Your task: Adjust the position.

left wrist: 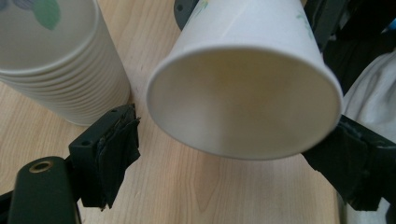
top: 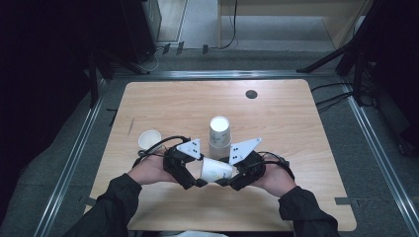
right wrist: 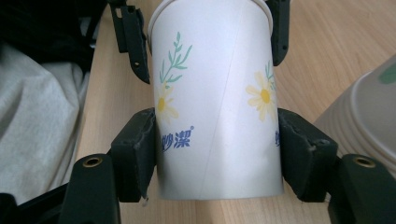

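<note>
Paper cup [right wrist: 217, 107]: light, thin-walled, easily crushed; best taken low near base. Right gripper [right wrist: 217, 154] clamped there; left gripper [left wrist: 233, 154] spread open round rim, apart.

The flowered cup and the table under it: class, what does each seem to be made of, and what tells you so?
Flowered cup: apparently thin paper, matt white, with a visible side seam, rolled rim and printed daisies. Table: looks like light wood or a wood-look laminate, smooth, with grain lines; which one cannot be told.
</note>
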